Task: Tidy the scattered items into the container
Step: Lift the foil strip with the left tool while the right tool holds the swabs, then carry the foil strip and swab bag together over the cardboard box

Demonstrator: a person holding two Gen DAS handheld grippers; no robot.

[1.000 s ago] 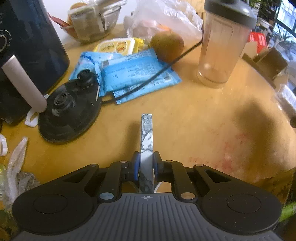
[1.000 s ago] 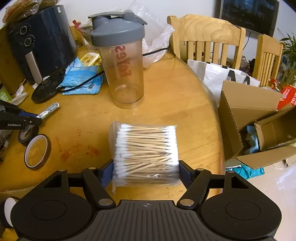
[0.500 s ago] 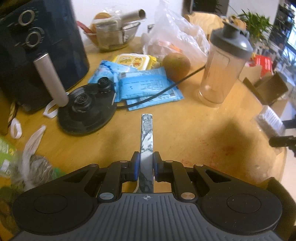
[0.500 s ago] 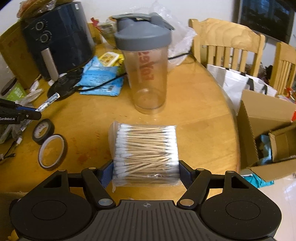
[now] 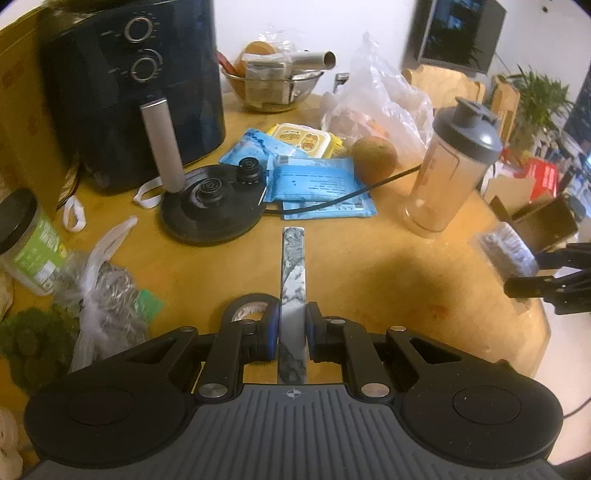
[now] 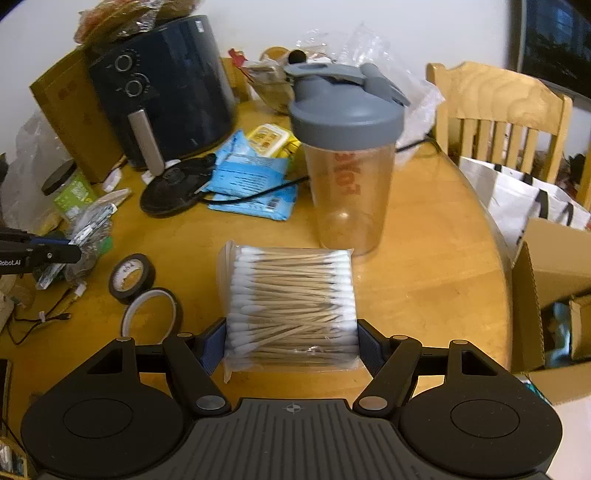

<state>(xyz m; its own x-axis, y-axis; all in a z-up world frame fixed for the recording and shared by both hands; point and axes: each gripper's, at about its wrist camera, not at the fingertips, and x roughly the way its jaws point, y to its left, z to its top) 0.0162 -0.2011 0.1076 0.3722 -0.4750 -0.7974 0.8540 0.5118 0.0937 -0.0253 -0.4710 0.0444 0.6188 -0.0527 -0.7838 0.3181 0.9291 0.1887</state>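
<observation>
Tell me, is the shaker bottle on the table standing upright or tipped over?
Upright. The shaker bottle stands on its base on the table, grey lid on top, behind the cotton swab pack.

A round wooden worktop (image 6: 436,258) stands before a plain white wall (image 6: 258,26). Two wooden chairs (image 6: 498,110) are drawn up at its far side, with a dark screen (image 5: 458,33) and a potted plant (image 5: 535,92) behind. The floor (image 6: 569,439) is pale.
</observation>
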